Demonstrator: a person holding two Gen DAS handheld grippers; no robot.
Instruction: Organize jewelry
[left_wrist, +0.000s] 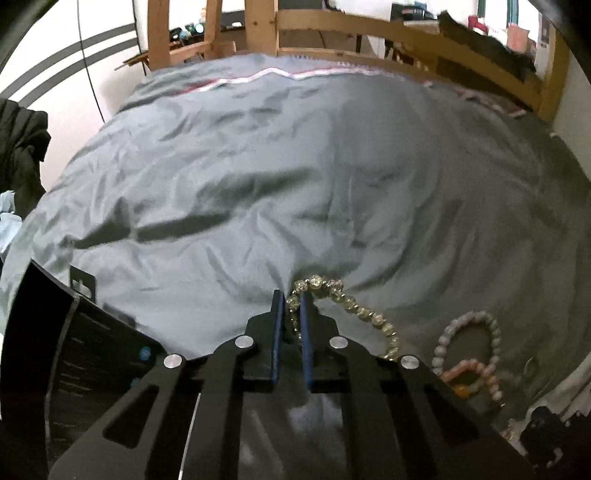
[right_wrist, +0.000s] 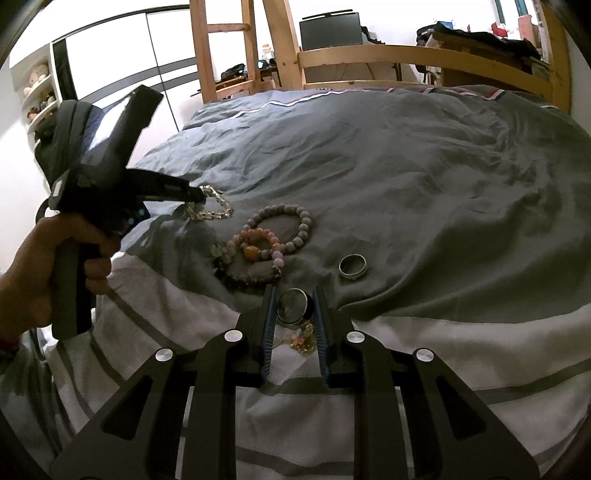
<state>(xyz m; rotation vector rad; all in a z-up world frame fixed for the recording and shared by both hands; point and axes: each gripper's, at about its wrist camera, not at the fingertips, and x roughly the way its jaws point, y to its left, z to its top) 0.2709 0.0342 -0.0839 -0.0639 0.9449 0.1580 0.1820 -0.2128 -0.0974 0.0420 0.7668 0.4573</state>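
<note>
My left gripper (left_wrist: 291, 295) is shut on a yellowish crystal-bead bracelet (left_wrist: 354, 310), which hangs from the fingers just above the grey duvet (left_wrist: 258, 166); it also shows in the right wrist view (right_wrist: 212, 205). A pale pink bead bracelet (right_wrist: 291, 229) and a pink-orange bead bracelet (right_wrist: 255, 251) lie beside it. A silver ring (right_wrist: 352, 266) lies to the right. My right gripper (right_wrist: 293, 295) is partly open around a dark-rimmed metal ring (right_wrist: 293, 306), above a small gold multicoloured piece (right_wrist: 303, 339).
The bed has a wooden frame with a rail (right_wrist: 406, 59) at the far end and a ladder (right_wrist: 229, 48) at the back left. The striped white sheet (right_wrist: 332, 387) lies at the near edge. A dark bag (left_wrist: 18, 147) hangs at the left.
</note>
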